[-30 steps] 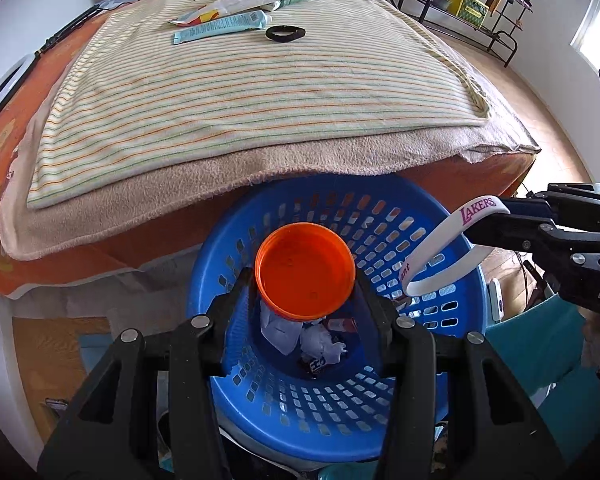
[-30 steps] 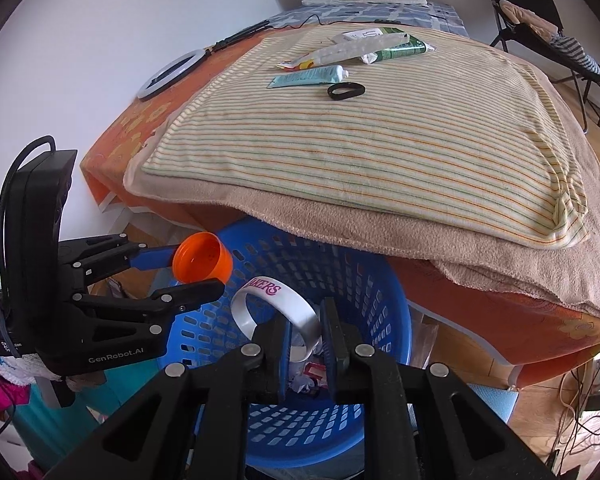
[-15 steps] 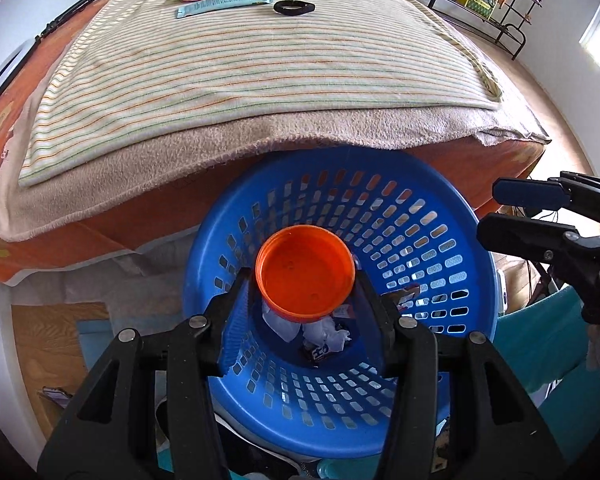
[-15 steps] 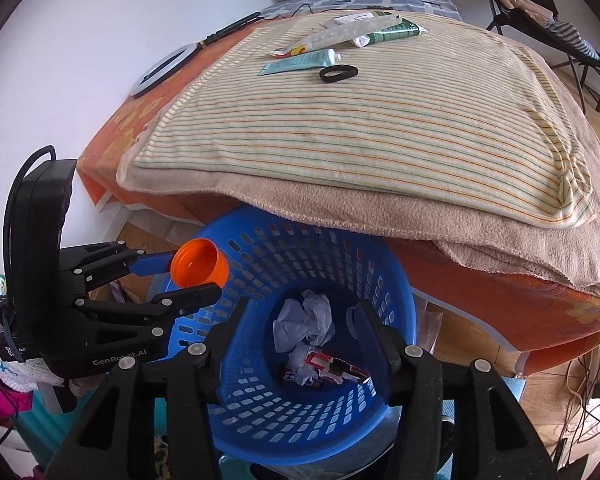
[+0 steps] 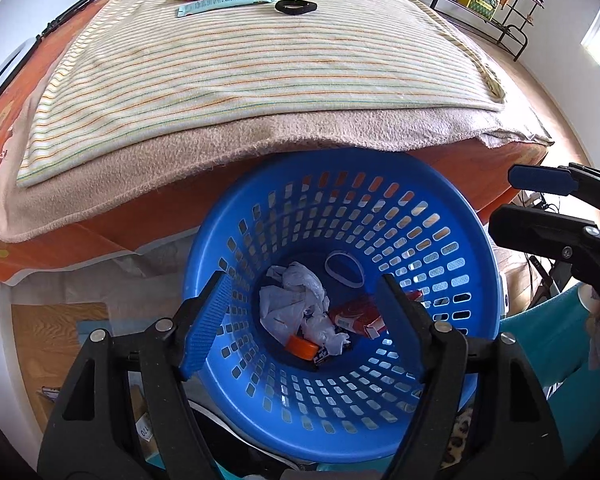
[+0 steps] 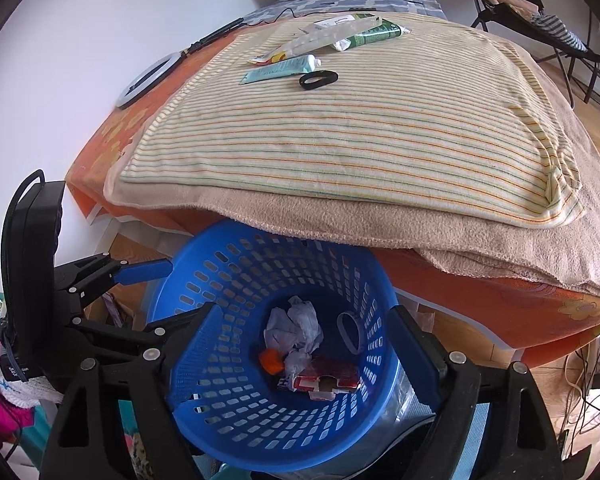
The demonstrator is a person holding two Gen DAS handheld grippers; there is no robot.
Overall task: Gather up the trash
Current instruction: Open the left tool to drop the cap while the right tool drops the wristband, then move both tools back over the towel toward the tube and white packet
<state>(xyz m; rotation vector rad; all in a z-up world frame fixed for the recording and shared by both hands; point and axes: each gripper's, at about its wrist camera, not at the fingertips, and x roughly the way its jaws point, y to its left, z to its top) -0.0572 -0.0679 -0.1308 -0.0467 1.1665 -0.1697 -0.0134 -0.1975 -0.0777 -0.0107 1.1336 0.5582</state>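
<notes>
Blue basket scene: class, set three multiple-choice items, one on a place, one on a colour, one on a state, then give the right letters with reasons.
1. Where does the orange cap lie?
A. On the striped blanket
B. In the blue basket
C. Between the left gripper's pads

2. What colour is the band lying on the striped blanket?
A. Black
B. White
C. Red

3. How do the jaws of the left gripper and the right gripper stand?
A. Both shut on trash
B. Only the left is open
C. Both open, holding nothing

Answers: B, the cap rests among crumpled paper at the basket's bottom; A, the band beside the tubes is black; C, both have just been opening, and nothing is between their pads.
</notes>
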